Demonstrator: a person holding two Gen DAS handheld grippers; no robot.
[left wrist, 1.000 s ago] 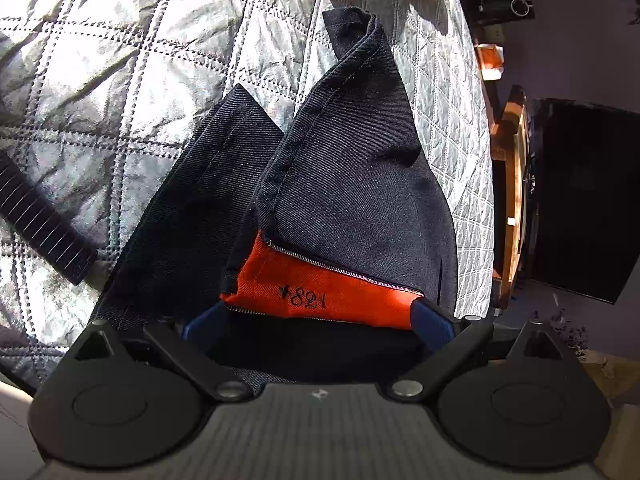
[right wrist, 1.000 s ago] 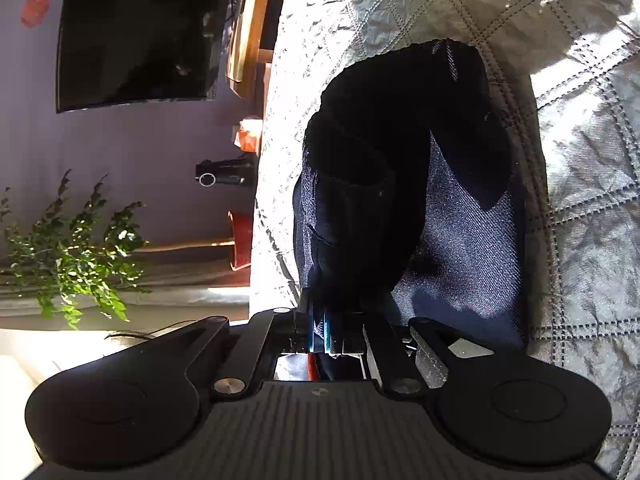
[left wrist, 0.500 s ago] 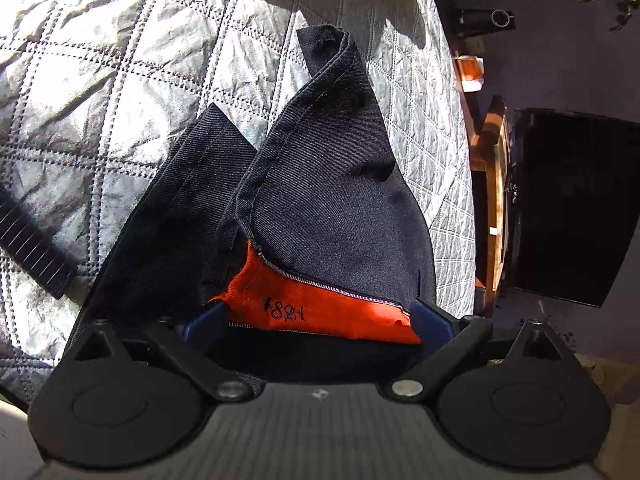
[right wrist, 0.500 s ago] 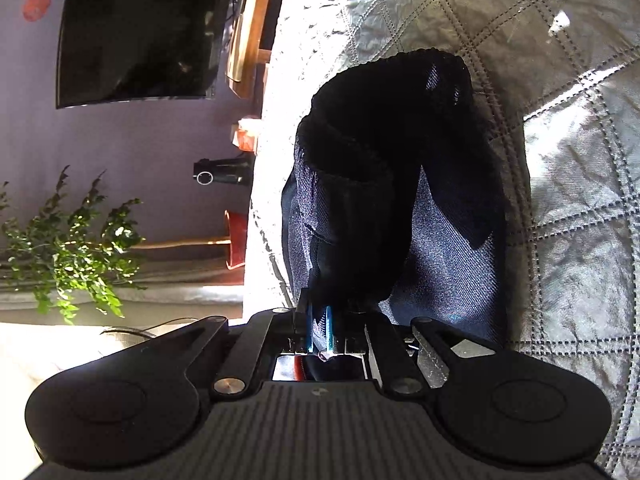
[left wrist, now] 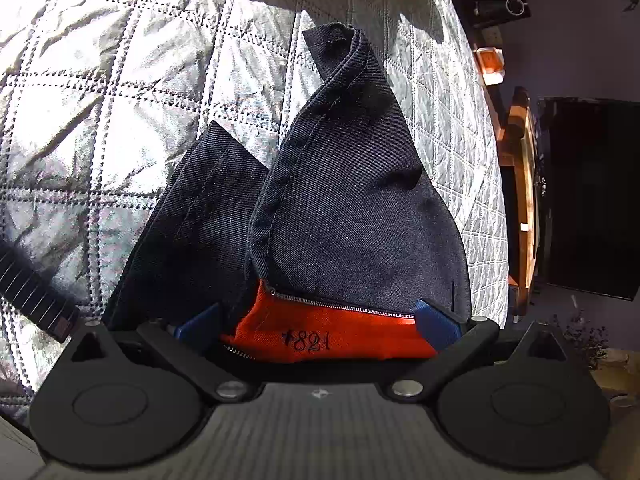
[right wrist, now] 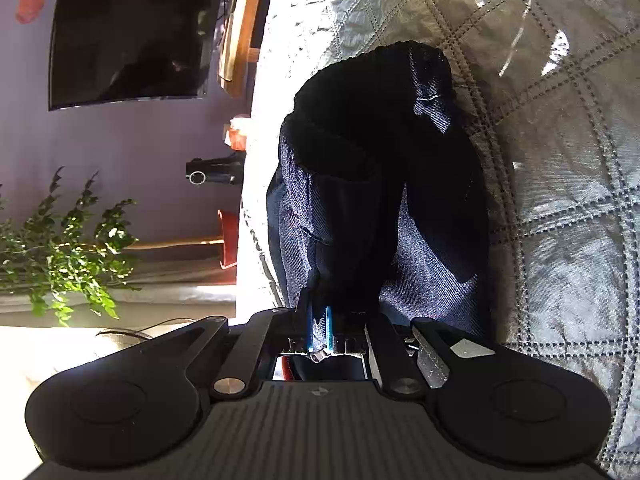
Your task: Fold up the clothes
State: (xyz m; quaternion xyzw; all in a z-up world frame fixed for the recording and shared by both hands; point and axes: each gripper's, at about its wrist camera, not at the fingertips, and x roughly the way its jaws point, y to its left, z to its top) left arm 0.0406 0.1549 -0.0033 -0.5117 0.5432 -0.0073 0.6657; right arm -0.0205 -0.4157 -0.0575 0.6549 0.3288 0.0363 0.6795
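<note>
Trousers [right wrist: 380,200] pinched by right gripper [right wrist: 319,330]; left gripper [left wrist: 316,320] fingers opening.

One dark garment [left wrist: 352,200] lies on one quilt [left wrist: 100,92], with one orange lining patch [left wrist: 340,336] and one zipper [left wrist: 340,305] showing. One striped dark strip [left wrist: 32,292] sits at the edge, perhaps a second garment. Two grippers: the left gripper [left wrist: 316,322] and the right gripper [right wrist: 319,328]. One plant [right wrist: 60,248], one black screen [right wrist: 132,32], one wooden frame [left wrist: 524,200].
</note>
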